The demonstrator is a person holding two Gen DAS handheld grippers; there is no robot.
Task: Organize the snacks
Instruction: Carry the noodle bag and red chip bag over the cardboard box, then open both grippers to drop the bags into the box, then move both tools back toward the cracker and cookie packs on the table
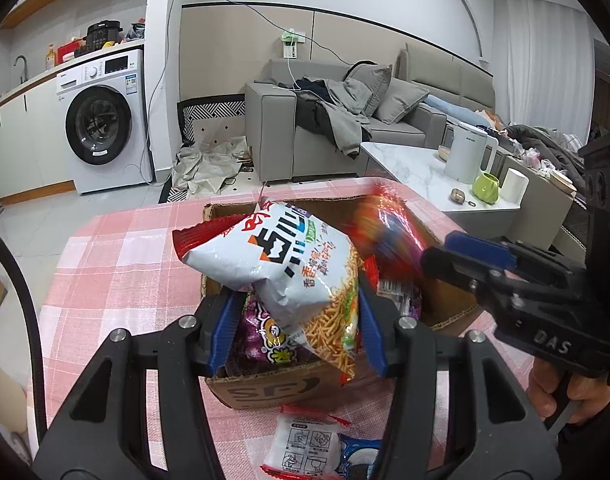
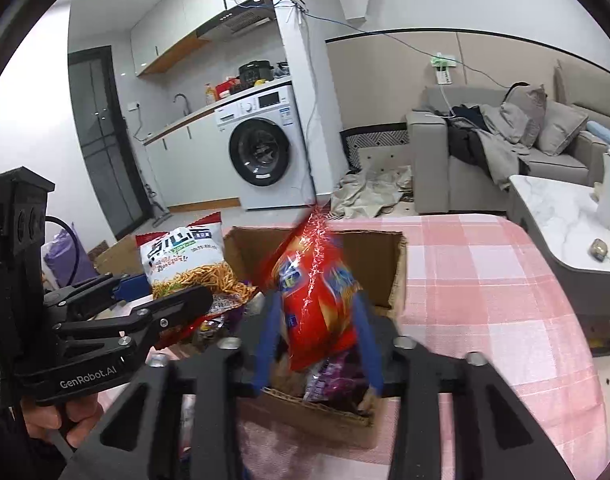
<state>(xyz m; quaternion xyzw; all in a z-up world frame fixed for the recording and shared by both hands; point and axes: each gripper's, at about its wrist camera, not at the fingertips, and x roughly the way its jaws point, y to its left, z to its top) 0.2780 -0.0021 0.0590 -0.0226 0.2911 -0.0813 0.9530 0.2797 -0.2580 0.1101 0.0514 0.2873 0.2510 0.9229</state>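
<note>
**Snack packets over carton, both tongs engaged**

While it hangs above the cardboard box, the white noodle-snack bag sits clamped at its lower end in the left tongs. Red snack bag, blurred: between the right tongs, whose jaws stand partly apart; whether the pads press it cannot be told. Purple packets lie inside the box. Pink checked table beneath; two small packets before the box.

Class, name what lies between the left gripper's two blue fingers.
The white noodle-snack bag, above the cardboard box; the left wrist view shows it.
</note>
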